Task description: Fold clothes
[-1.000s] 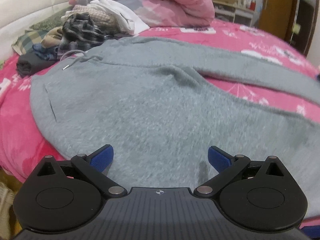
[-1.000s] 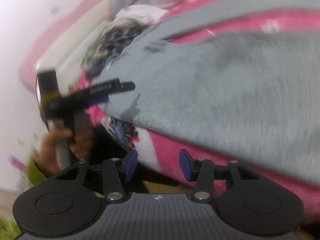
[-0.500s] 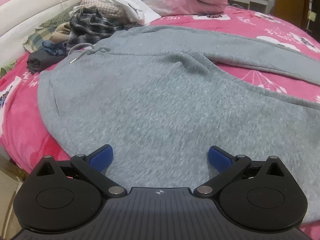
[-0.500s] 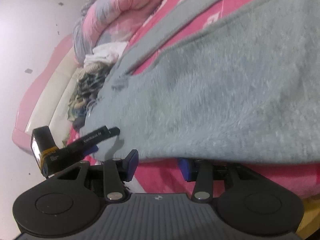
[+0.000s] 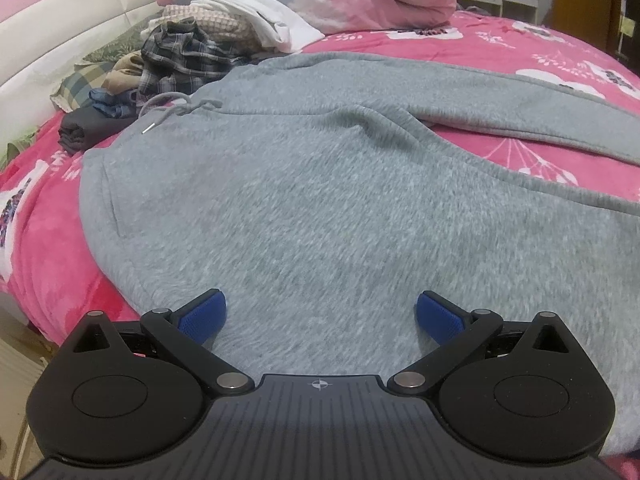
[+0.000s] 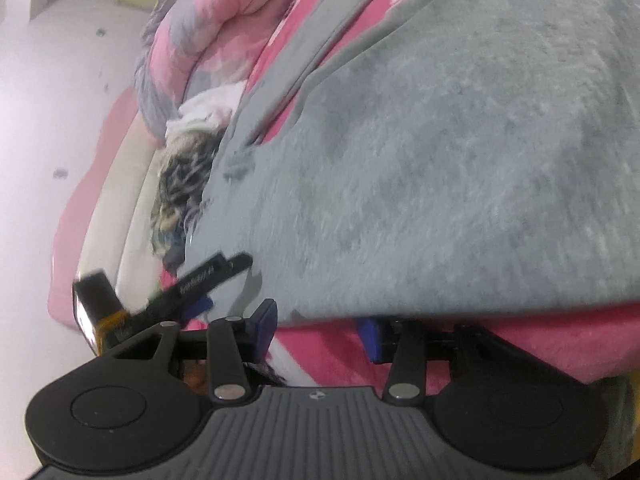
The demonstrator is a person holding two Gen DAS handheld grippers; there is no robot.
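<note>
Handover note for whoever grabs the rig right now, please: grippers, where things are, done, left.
Left gripper: open, holding nothing, low over the near edge of the grey sweatpants.
Right gripper: open, empty, at the sweatpants' near edge where it hangs over the pink bedspread.
Sweatpants lie flat across the bed, waistband and drawstring toward the clothes pile by the headboard, legs spread apart.
Done: laid out only, no fold visible.
Left: all folds; likely start by grasping the near edge.
</note>
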